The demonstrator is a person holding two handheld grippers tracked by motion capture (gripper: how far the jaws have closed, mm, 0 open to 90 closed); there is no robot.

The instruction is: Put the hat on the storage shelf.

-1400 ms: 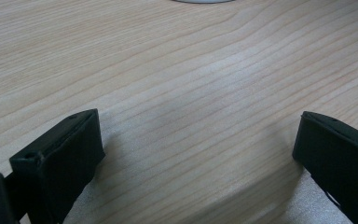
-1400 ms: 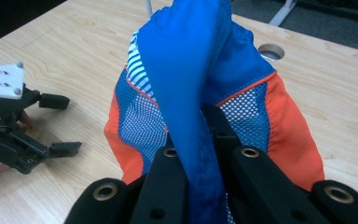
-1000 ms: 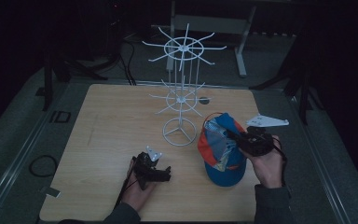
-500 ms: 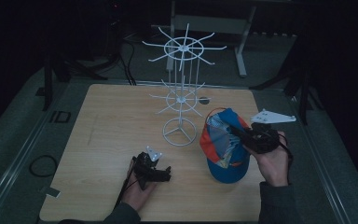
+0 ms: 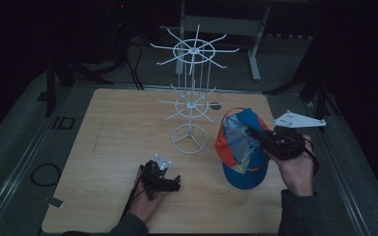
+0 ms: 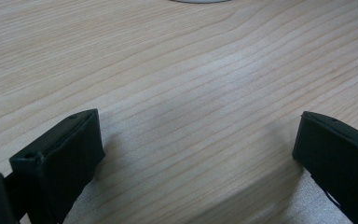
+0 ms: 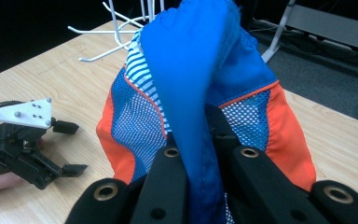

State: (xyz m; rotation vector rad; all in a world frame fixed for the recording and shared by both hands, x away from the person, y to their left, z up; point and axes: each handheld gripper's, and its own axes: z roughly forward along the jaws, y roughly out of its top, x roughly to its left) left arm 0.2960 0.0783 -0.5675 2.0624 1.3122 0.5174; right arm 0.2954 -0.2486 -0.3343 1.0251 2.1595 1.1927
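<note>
- My right tongs [image 5: 254,133] are clamped on a fold of the cap [image 5: 240,147]; in the right gripper view the blue cloth [image 7: 191,93] is pinched between the two black jaws, and the orange and mesh panels hang to either side of them.
- The cap is lifted at the pinched edge, while its blue brim end lies low toward the table [image 5: 108,128] (whether it touches the wood I cannot tell).
- My left tongs [image 5: 173,184] rest on the table with jaws wide apart and nothing between them; the left gripper view has bare wood grain in the gap.
- The white wire rack [image 5: 191,98] stands just beyond both tongs, its round base [image 5: 189,139] beside the cap.
- The left tongs [image 7: 72,148] sit well apart from the cap.
</note>
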